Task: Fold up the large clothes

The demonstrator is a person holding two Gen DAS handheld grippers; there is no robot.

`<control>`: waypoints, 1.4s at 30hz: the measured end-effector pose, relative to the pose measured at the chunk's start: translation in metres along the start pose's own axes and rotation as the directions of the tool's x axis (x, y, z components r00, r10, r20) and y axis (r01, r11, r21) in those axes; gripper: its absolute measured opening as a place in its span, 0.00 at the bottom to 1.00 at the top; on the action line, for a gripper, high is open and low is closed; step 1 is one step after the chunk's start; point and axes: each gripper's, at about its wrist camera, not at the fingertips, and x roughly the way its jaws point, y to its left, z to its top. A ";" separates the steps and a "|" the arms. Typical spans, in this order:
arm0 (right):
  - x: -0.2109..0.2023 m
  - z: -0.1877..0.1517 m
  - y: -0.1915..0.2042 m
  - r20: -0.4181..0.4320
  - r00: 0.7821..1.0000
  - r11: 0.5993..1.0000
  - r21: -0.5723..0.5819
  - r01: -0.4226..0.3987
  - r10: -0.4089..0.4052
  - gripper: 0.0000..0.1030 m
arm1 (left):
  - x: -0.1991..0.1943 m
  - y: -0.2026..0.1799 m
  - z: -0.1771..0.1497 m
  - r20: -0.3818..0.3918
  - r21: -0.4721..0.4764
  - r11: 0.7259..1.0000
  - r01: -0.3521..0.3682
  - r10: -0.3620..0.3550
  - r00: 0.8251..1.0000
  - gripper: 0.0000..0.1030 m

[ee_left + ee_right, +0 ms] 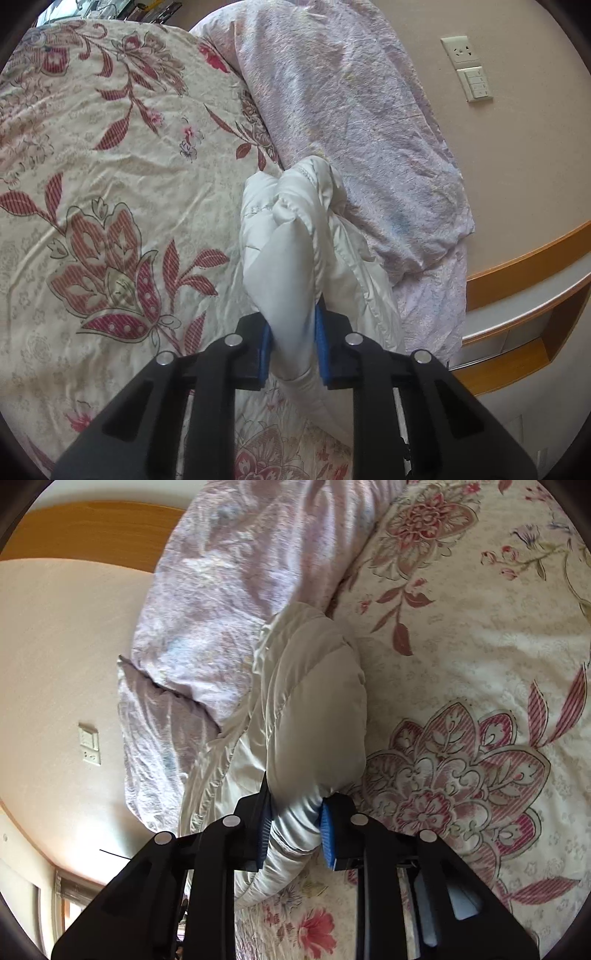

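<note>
Left tool and right tool each clamped on a bunch of the white padded garment.
The blue pads press the fabric from both sides. The garment lies on the bed's floral cover, at the edge by the lilac quilt along the wall.

left hand-held gripper clamped on cloth, right hand-held gripper likewise

The left gripper squeezes a puffy white coat over the flowery bed, beside a purple pillow.
</note>
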 end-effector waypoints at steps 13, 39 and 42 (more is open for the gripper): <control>-0.056 -0.075 -0.007 -0.121 0.992 0.997 -0.075 -0.032 0.023 0.22 | -0.104 0.047 -0.017 0.000 0.024 0.999 -0.035 0.035 0.999 0.19; -0.009 -0.123 0.113 0.000 0.960 0.761 -0.610 0.221 -0.279 0.50 | -0.151 0.076 -0.038 0.088 0.126 0.970 -0.208 0.198 0.976 0.76; 0.023 -0.142 0.131 -0.066 0.961 0.737 -0.657 0.162 -0.270 0.50 | -0.153 0.077 -0.041 0.094 0.130 0.967 -0.217 0.206 0.974 0.76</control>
